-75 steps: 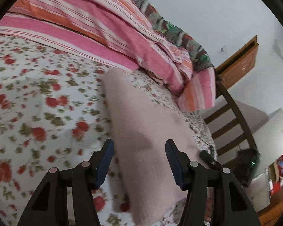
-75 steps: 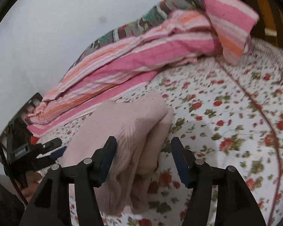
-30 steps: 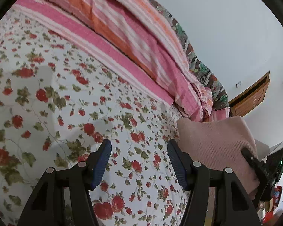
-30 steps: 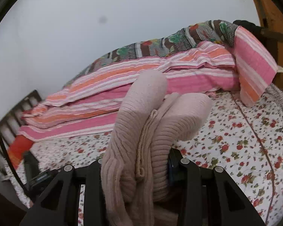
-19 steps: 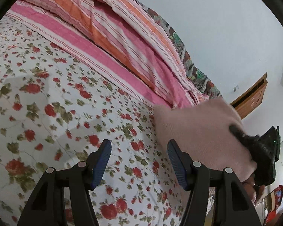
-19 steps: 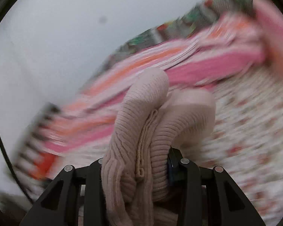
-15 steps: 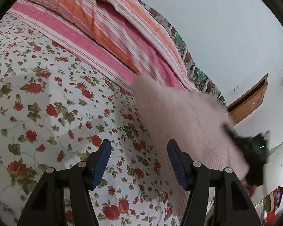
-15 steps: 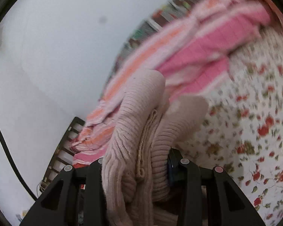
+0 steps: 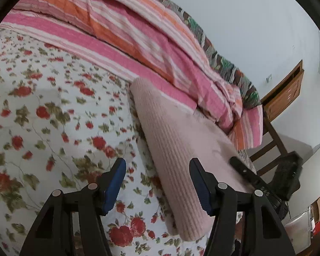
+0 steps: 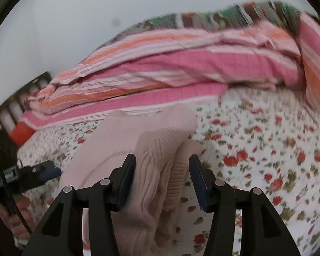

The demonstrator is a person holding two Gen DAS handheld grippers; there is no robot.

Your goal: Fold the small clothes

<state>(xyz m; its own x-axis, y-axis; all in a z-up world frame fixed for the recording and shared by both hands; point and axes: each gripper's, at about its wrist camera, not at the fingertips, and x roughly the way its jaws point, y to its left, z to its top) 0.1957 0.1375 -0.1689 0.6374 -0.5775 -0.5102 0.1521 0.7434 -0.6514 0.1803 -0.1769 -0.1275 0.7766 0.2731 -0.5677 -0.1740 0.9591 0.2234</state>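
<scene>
Right gripper [image 10: 162,177] is the tool that matters at this instant: I see its blue-padded jaws spreading, with the bunched end of the pale pink ribbed knit garment [image 10: 147,149] lying between them. On the left pad the knit looks to be just touching or barely clear; on the right side I can see a gap, so I judge the pinch is being let go rather than held.

From the left wrist view, the garment [image 9: 177,149] lies as a long folded roll on the white bedsheet printed with red flowers [image 9: 42,117]. Its long axis runs from the near edge of the bed, by my grippers, away toward the pink and orange striped quilt [image 9: 138,42] heaped along the far side, and its far end comes close to that quilt's edge.

Left gripper [image 9: 157,183] hangs with its jaws parted and nothing between them except sheet; the roll sits just beside its right finger, passing behind it. So the roll lies to the right of the left tool and directly under the right one. The right hand is nearer, already over the near end.

Both grippers point forward and slant down at the bed. I reckon the next move, tidying or pressing the fold, depends on coming in across that long axis.
</scene>
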